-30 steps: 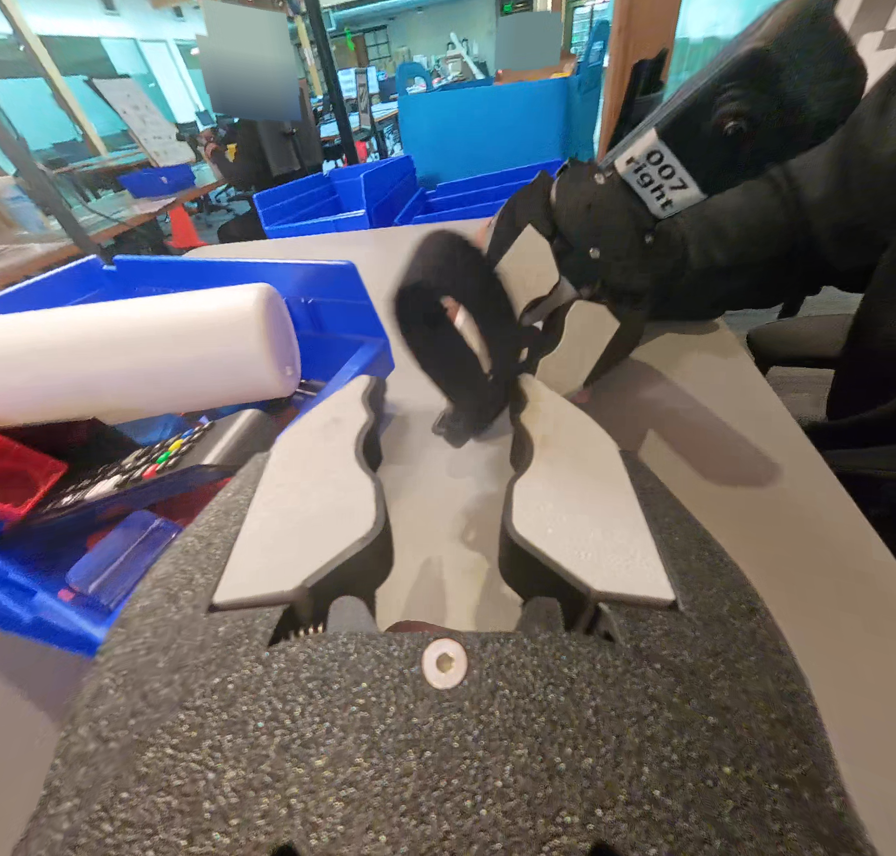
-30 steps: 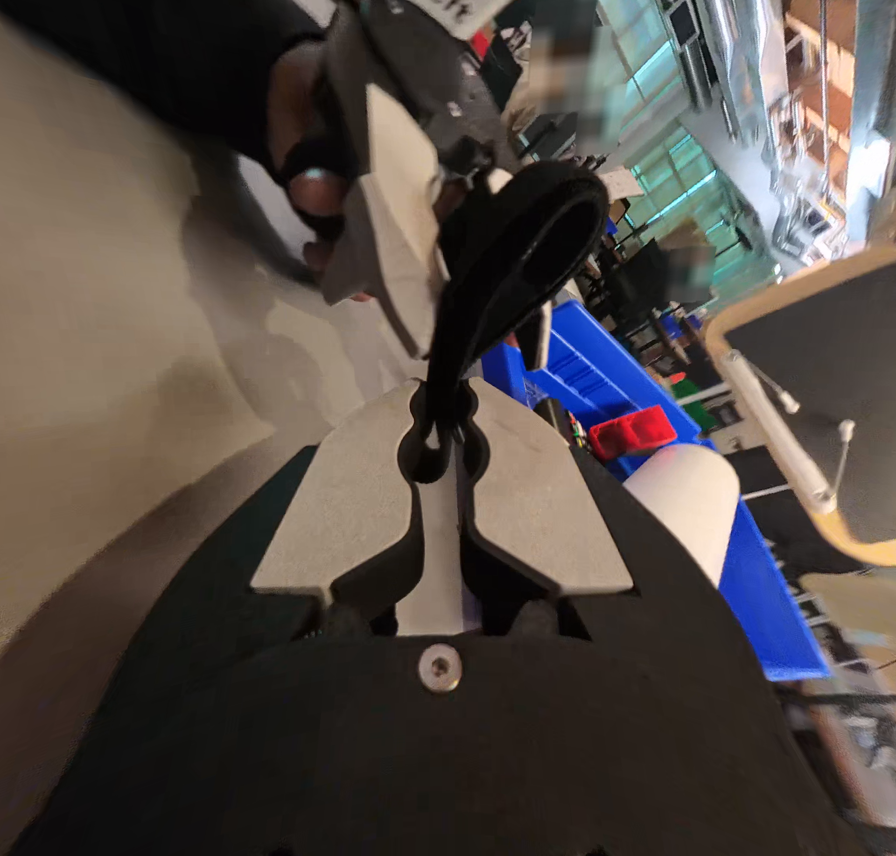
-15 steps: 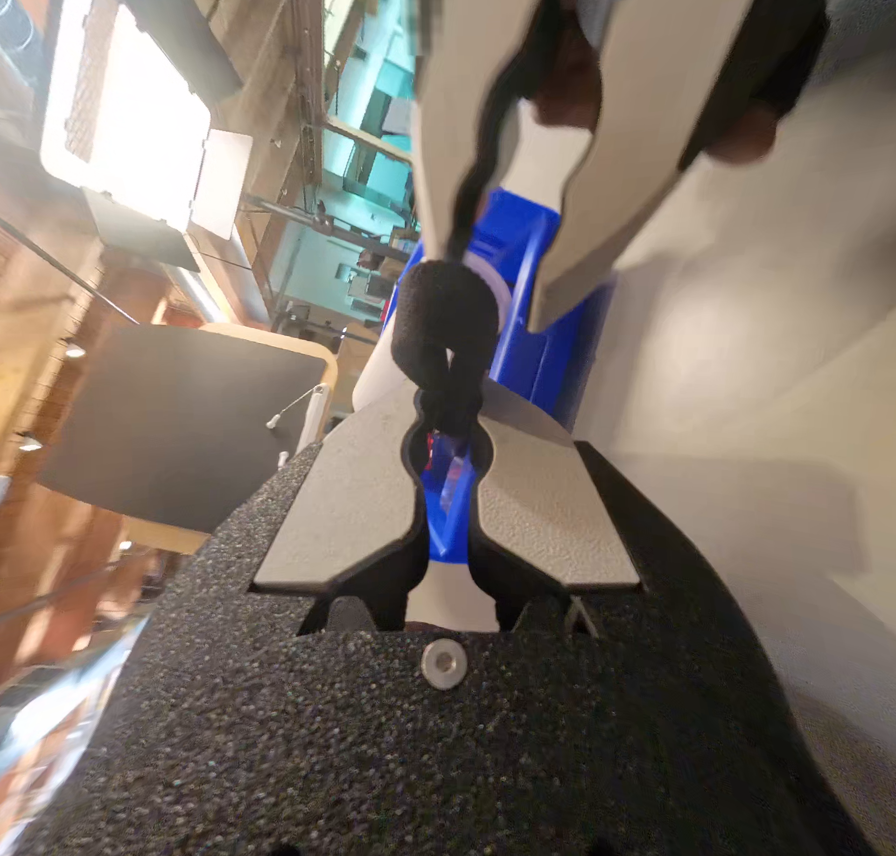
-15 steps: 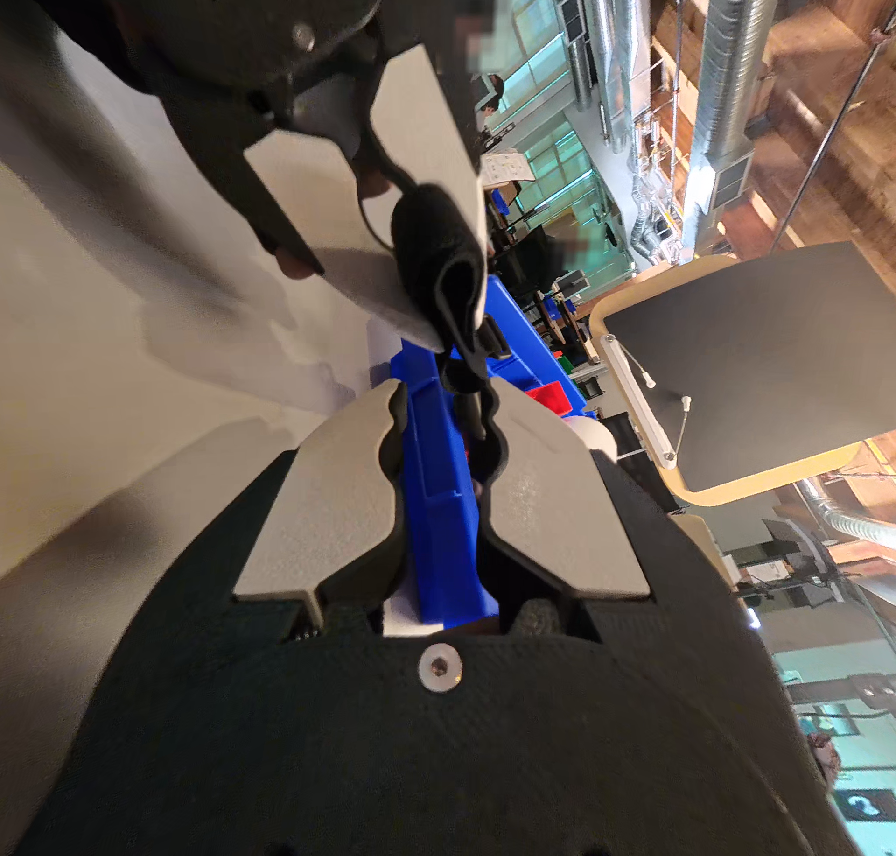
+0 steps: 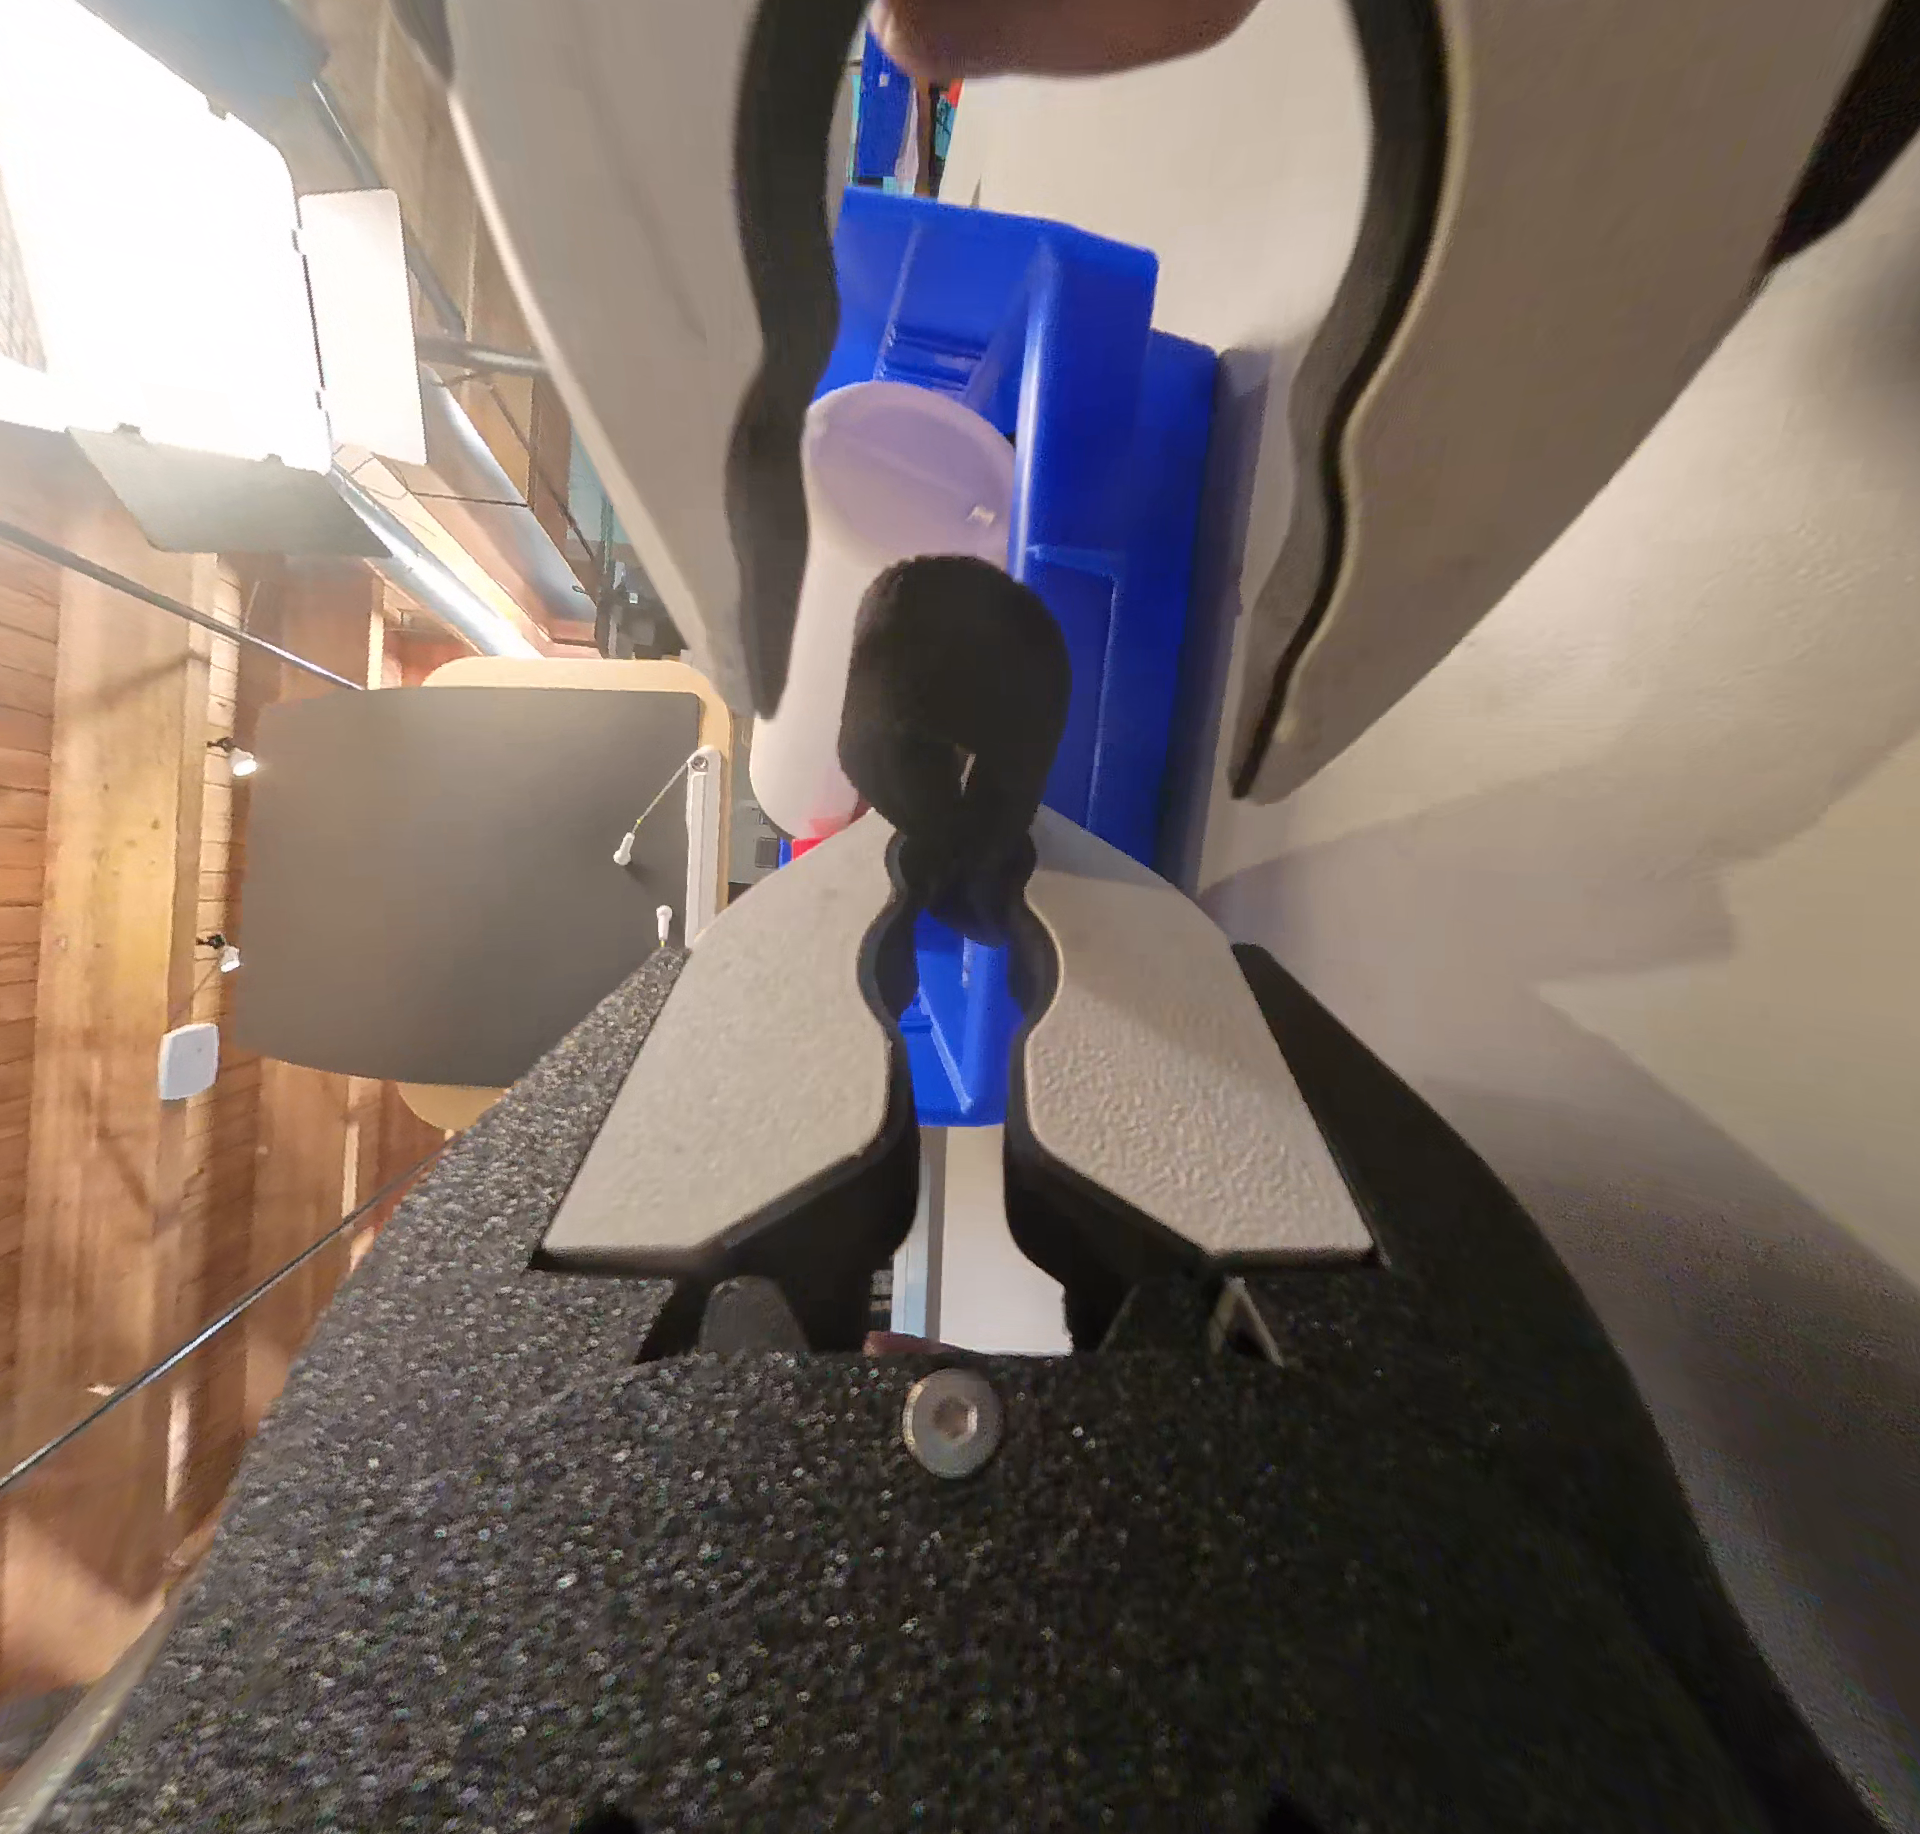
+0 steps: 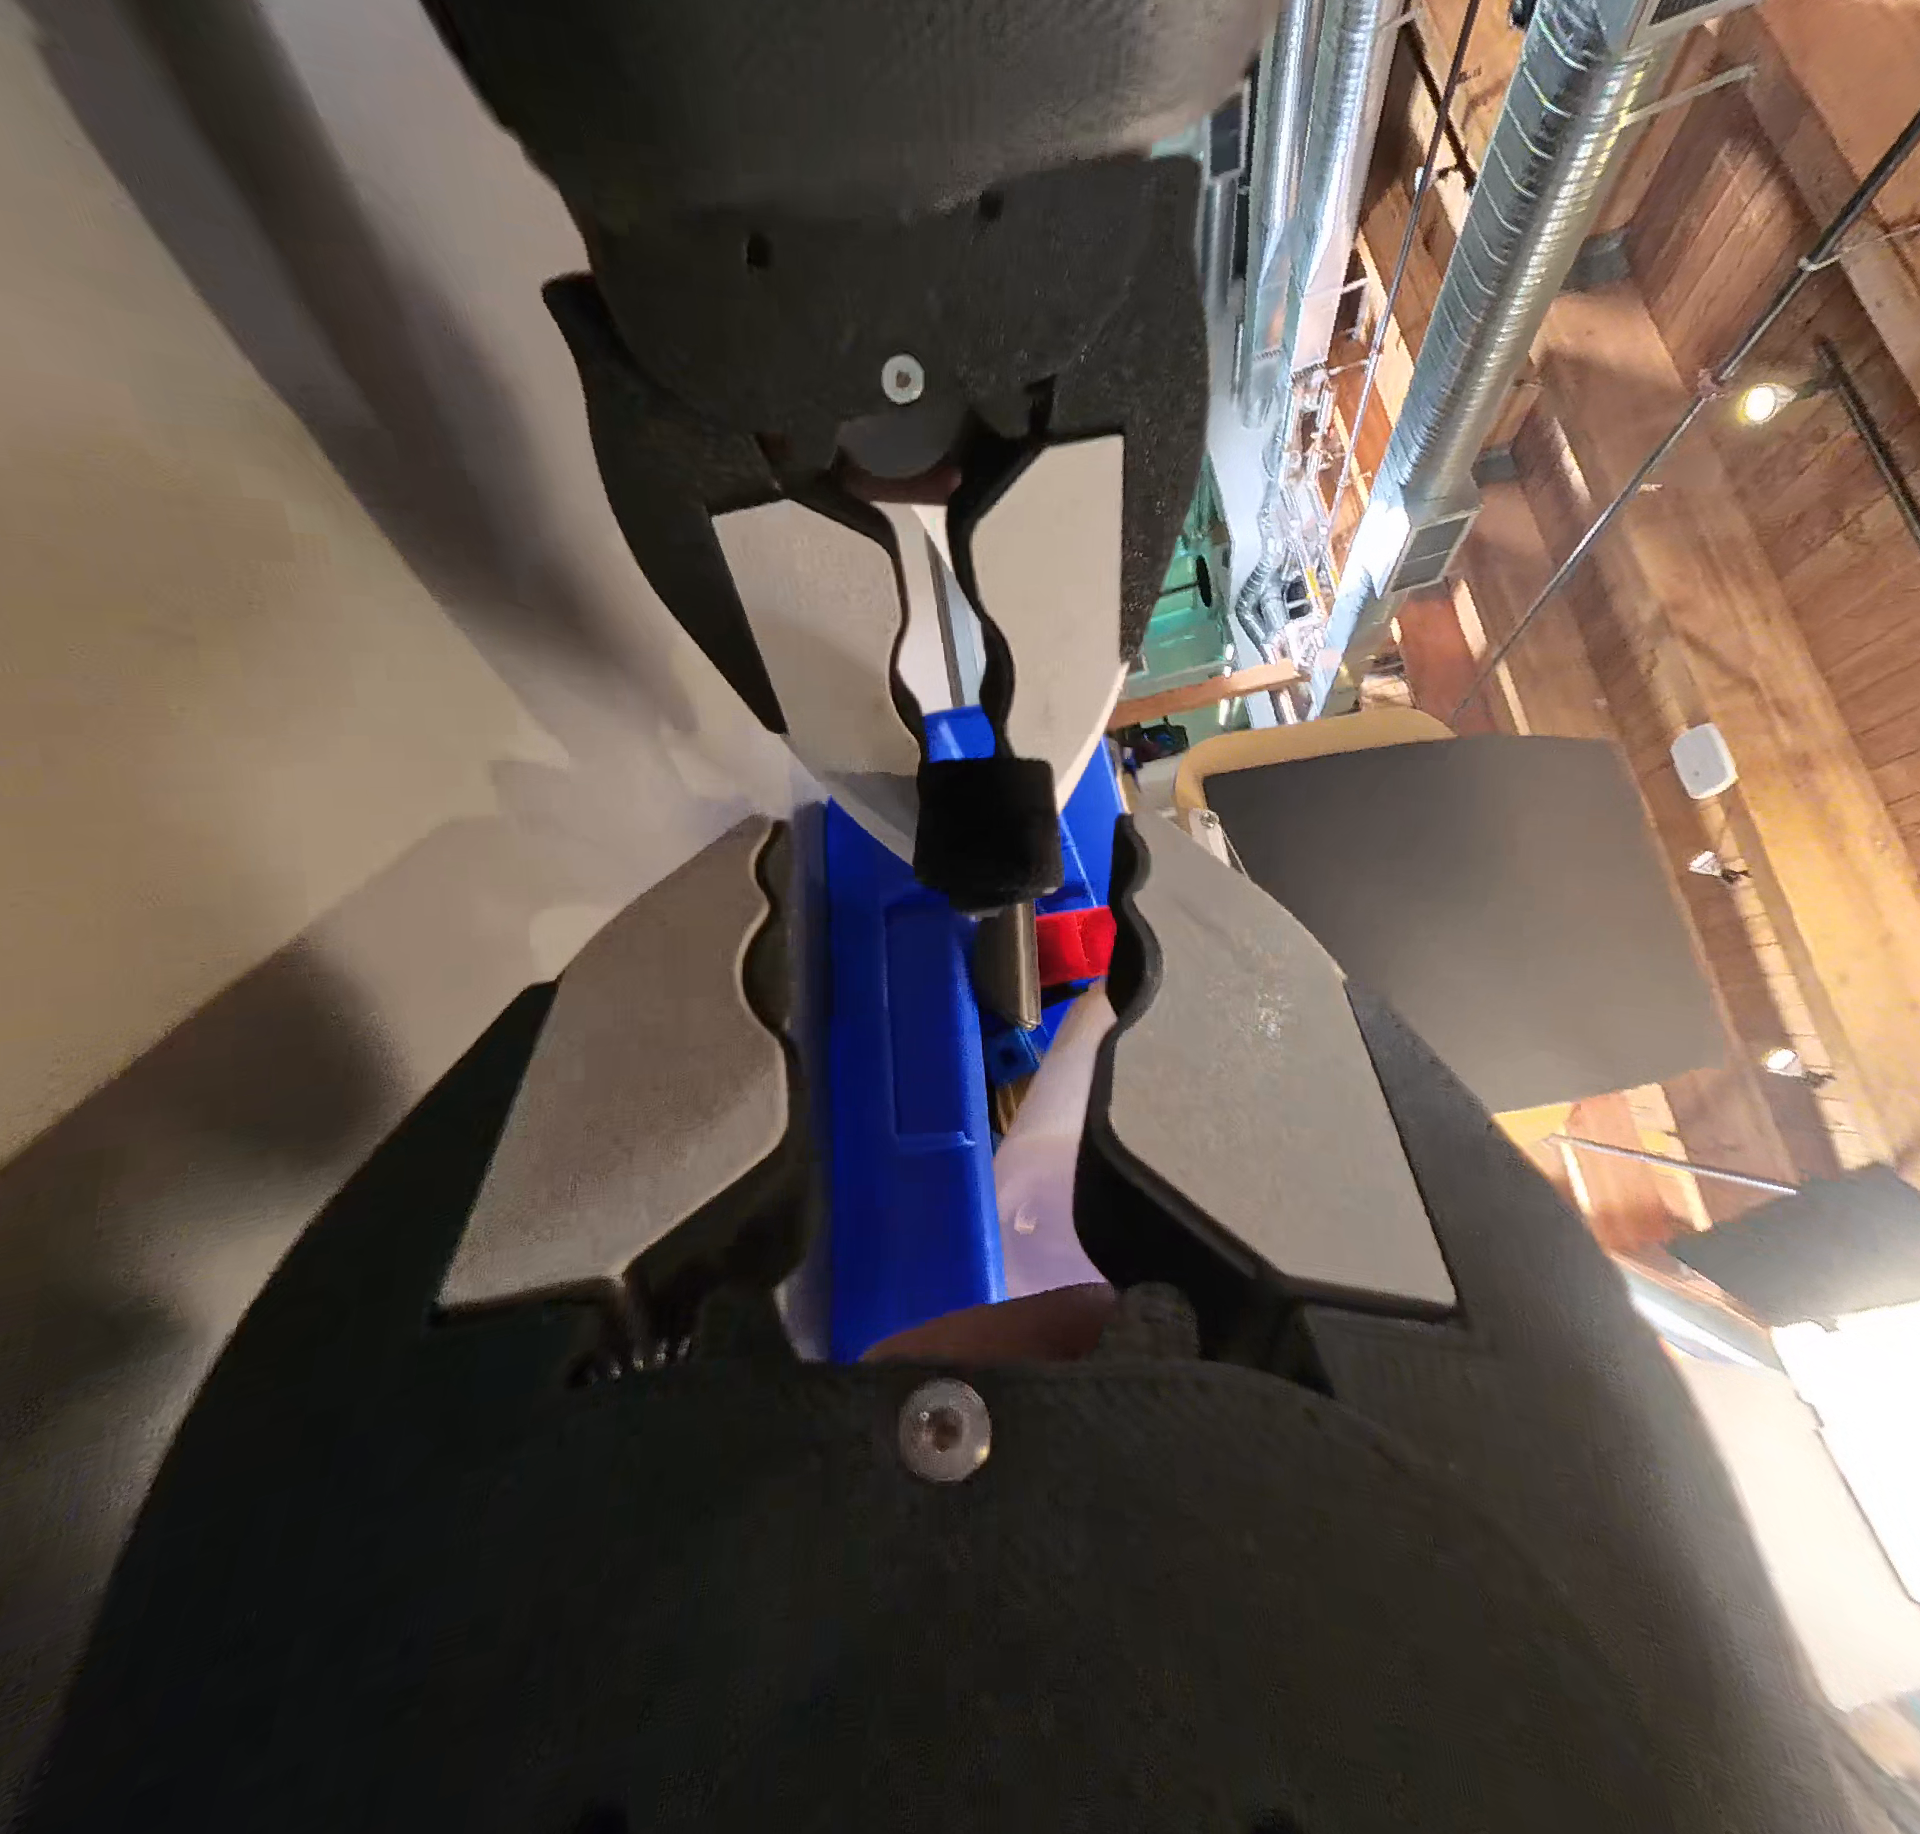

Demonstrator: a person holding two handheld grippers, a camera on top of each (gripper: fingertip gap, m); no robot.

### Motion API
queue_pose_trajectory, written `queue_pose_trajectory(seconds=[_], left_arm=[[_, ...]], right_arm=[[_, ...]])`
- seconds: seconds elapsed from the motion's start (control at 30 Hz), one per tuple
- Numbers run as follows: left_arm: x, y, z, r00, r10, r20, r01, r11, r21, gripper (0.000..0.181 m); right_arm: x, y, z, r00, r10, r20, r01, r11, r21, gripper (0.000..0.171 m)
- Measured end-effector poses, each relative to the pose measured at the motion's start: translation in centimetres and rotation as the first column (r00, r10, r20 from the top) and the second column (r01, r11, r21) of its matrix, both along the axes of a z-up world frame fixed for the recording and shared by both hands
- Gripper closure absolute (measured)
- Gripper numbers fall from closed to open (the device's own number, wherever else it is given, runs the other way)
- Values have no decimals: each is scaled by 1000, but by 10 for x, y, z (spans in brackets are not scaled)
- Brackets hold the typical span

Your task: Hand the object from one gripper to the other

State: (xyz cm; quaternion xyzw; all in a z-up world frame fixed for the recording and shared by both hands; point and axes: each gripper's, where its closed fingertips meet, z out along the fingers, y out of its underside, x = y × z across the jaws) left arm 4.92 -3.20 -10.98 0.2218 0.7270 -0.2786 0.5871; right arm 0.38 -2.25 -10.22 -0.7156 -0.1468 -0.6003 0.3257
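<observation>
Black strap [image 5: 951,683]: soft, light, limp. Pinched at bunched end by left tongs [image 5: 958,875]; right tongs [image 6: 951,927] spread wide, empty.

1. The left tongs [image 5: 961,875] are being held nearly closed, their tips pinching a looped black strap [image 5: 951,704].
2. The right tongs [image 6: 951,875] are being held spread wide, with nothing being gripped between the fingers.
3. The two tongs are being pointed tip to tip, close together.
</observation>
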Motion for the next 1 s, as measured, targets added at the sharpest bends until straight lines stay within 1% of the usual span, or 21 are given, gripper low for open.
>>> queue_pose_trajectory(seconds=[0.1, 0.17, 0.2, 0.27, 0.37, 0.43, 0.47, 0.53, 0.57, 0.6, 0.67, 0.73, 0.77, 0.8, 0.83, 0.87, 0.93, 1.0], left_arm=[[-5, -4, -2, 1000, -21, 0, 21, 1000, 9, 167], [-5, -4, -2, 1000, -18, -11, 18, 1000, -1, 165], [-5, -4, -1, 999, -21, -40, 20, 999, -29, 163], [-6, -5, 2, 988, -50, -143, 32, 991, -127, 159], [-4, -4, 12, 949, -98, -301, 9, 959, -284, 150], [0, -1, 17, 897, -137, -420, -36, 925, -377, 144], [1, 0, 19, 857, -170, -487, -64, 901, -428, 142], [1, 1, 28, 734, -286, -616, -131, 830, -542, 141], [0, 1, 33, 650, -360, -669, -177, 784, -595, 141], [-1, 1, 37, 551, -440, -709, -227, 739, -635, 140], [-8, -2, 41, 299, -596, -745, -317, 675, -666, 139], [-21, -9, 42, 44, -698, -715, -373, 652, -660, 134], [-29, -13, 42, -60, -732, -679, -387, 644, -660, 132], [-35, -17, 43, -143, -757, -638, -395, 635, -664, 131], [-41, -20, 44, -202, -777, -596, -404, 621, -672, 129], [-45, -24, 47, -236, -796, -558, -412, 602, -684, 125], [-50, -29, 53, -257, -834, -488, -424, 551, -719, 122], [-54, -31, 60, -254, -868, -427, -437, 497, -750, 122]], right_arm=[[5, -2, -3, 999, -43, 16, 44, 999, -22, 125], [7, -5, -1, 998, -53, 25, 53, 998, -17, 146], [8, -7, 0, 998, -54, 19, 55, 998, -6, 148], [11, -12, 6, 998, -67, -2, 67, 997, 38, 152], [17, -23, 22, 995, -75, -71, 87, 979, 186, 156], [21, -33, 35, 991, -61, -118, 95, 947, 306, 157], [24, -39, 42, 990, -55, -133, 100, 928, 360, 158], [28, -51, 55, 986, -44, -163, 116, 877, 466, 158], [29, -56, 61, 983, -25, -181, 117, 846, 520, 158], [28, -60, 67, 980, 10, -199, 109, 810, 576, 158], [24, -63, 79, 967, 122, -224, 67, 726, 685, 158], [17, -64, 89, 937, 255, -238, 28, 626, 780, 158], [15, -64, 93, 917, 317, -244, 20, 574, 819, 158], [12, -63, 96, 893, 376, -247, 14, 524, 851, 158], [10, -61, 99, 867, 432, -249, 14, 477, 879, 155], [8, -58, 100, 838, 485, -252, 20, 433, 901, 158], [6, -52, 99, 774, 577, -262, 49, 358, 932, 157], [5, -45, 95, 718, 639, -277, 81, 318, 945, 157]])
